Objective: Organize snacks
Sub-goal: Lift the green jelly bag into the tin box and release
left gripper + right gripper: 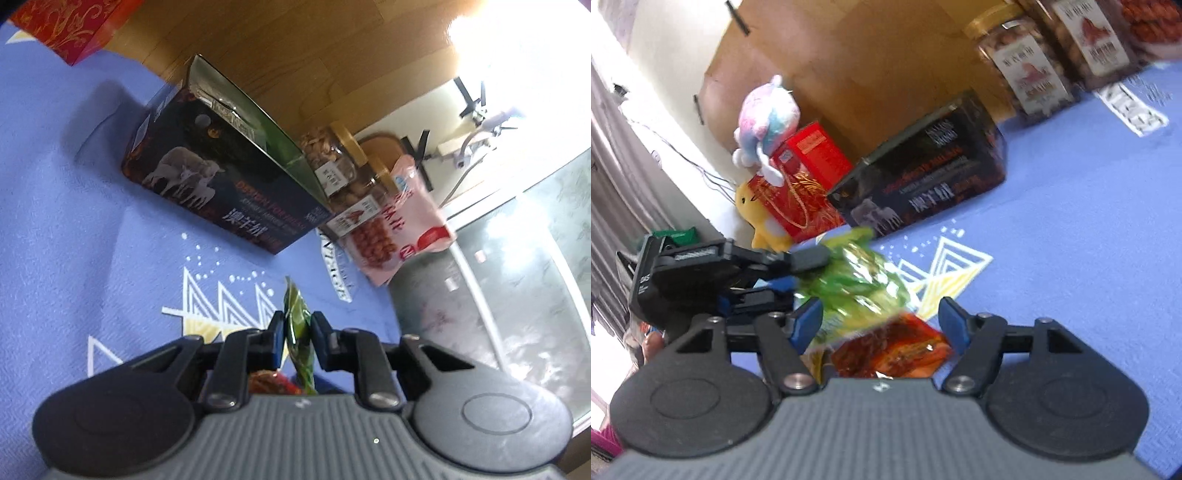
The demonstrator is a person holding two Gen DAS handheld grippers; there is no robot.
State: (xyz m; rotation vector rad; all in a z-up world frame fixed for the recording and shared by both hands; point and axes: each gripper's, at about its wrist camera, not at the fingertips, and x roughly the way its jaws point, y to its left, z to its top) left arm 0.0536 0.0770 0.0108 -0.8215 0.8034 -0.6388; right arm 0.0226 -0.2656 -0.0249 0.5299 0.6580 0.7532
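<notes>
My left gripper (297, 328) is shut on the edge of a green snack bag (298, 325) and holds it above the blue cloth (74, 229). The right wrist view shows the same green bag (857, 280) with the left gripper (809, 260) clamped on its upper edge. My right gripper (881, 317) is open, its jaws on either side of the bag's lower orange-red part (897, 350). A dark sheep-print box (221, 177) lies further back on the cloth; it also shows in the right wrist view (931, 181).
Two nut jars (332, 162) and a pink snack pouch (399, 221) stand behind the dark box, jars also showing top right (1027, 62). A red gift box (801, 184) and plush toys (768, 118) sit at the cloth's far left. A wooden panel (295, 44) backs them.
</notes>
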